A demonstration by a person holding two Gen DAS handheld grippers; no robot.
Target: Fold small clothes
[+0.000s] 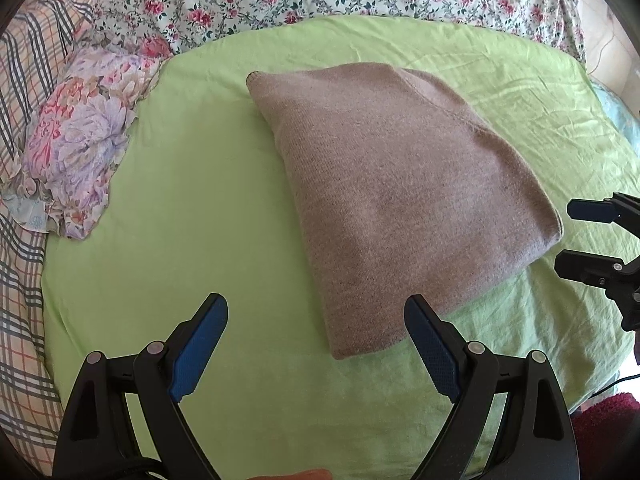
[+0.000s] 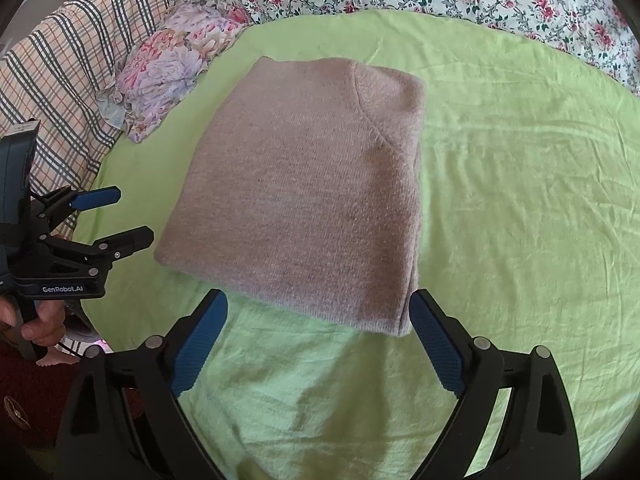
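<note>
One piece of text can be read: "GenRobot.AI" in pale letters on the black body of the left hand-held gripper [image 2: 132, 216], seen at the left edge of the right wrist view. The left wrist view shows no legible words, numbers or labels on anything.

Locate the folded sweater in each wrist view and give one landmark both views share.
Left wrist: the sweater lies right of centre on the green sheet, its near corner by the left gripper.
Right wrist: the sweater lies at centre, its near edge just above the right gripper.
Shared landmark: the floral pillow, to the sweater's left.
</note>
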